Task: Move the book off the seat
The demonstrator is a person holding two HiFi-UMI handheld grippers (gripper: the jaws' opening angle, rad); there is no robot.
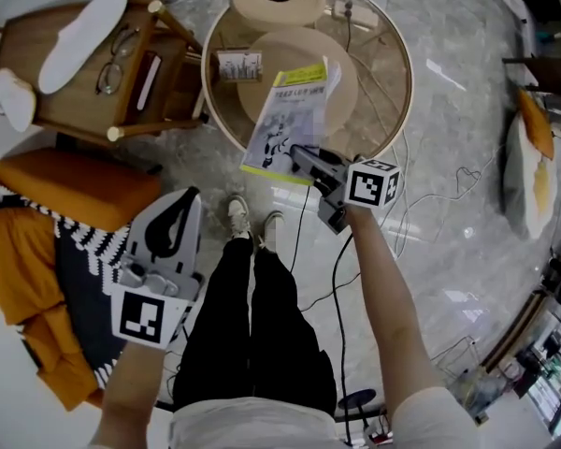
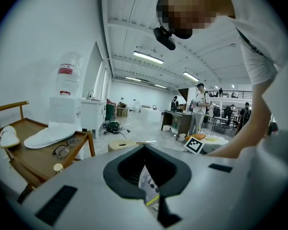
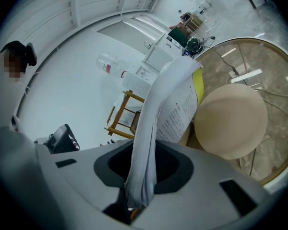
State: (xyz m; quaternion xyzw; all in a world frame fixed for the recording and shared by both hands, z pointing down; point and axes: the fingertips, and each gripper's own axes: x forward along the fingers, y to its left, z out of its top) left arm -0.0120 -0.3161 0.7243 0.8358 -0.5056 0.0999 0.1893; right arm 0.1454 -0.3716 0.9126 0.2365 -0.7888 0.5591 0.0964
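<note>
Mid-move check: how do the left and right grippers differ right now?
The right gripper is clamped on the lower corner of the book; the left gripper holds nothing. The right gripper is stretched out toward the round glass table, while the left gripper sits back beside the person's leg, above the striped fabric. Shared: each carries a cube with a square marker at its rear.

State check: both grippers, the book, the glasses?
right gripper: shut on the book's edge
book: held in the air, tilted, front cover up
left gripper: nothing in it; whether it is open or shut can't be made out
glasses: lying on the wooden chair
</note>
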